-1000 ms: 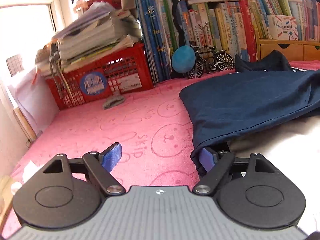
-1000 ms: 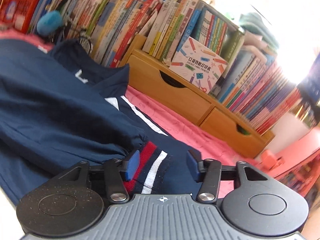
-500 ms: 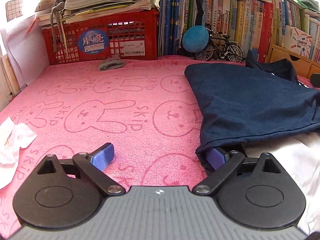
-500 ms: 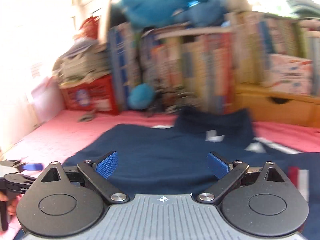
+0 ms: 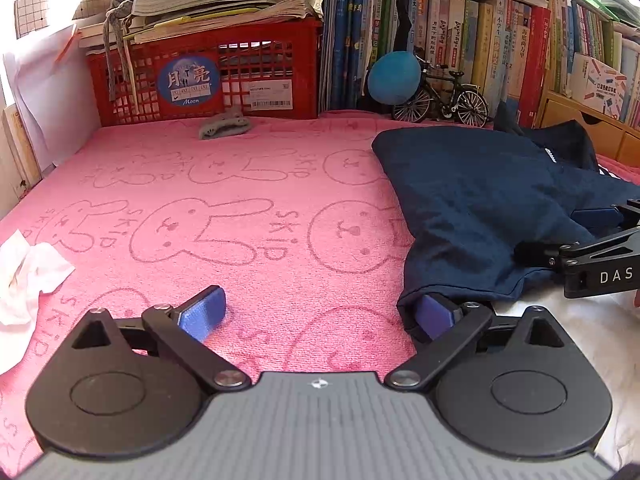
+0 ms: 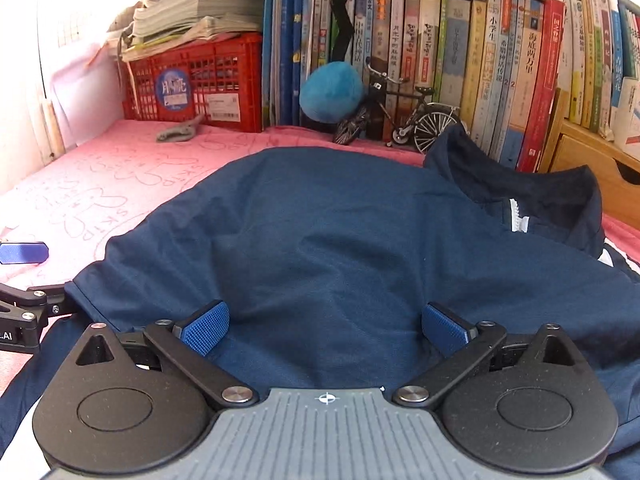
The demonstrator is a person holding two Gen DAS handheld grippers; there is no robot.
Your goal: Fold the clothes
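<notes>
**Mia:** Where was the shirt?

**Ben:** The dark blue shirt (image 6: 340, 240) lay spread on the pink bunny towel (image 5: 200, 220). It was on the right side of the towel, and its collar pointed to the back edge, near the books (image 6: 500, 60).

**Mia:** What did the left claw (image 5: 320, 314) do?

**Ben:** It stood wide open, low by the front edge of the towel. Its left finger was over bare towel. Its right finger was tucked at the shirt's front corner. It did not pinch anything.

**Mia:** And the right claw (image 6: 326, 328)?

**Ben:** Its jaws were opening, nearly as wide as they go. It hung over the front part of the shirt. Blue cloth lay between the fingers, but they did not squeeze it.

**Mia:** What else was there?

**Ben:** A red basket (image 5: 208, 80) full of papers sat at the back left corner. A toy bike (image 5: 440, 98) and a blue fluffy ball (image 5: 394, 78) stood by the books. A white crumpled tissue (image 5: 28, 272) lay at the left edge.
</notes>
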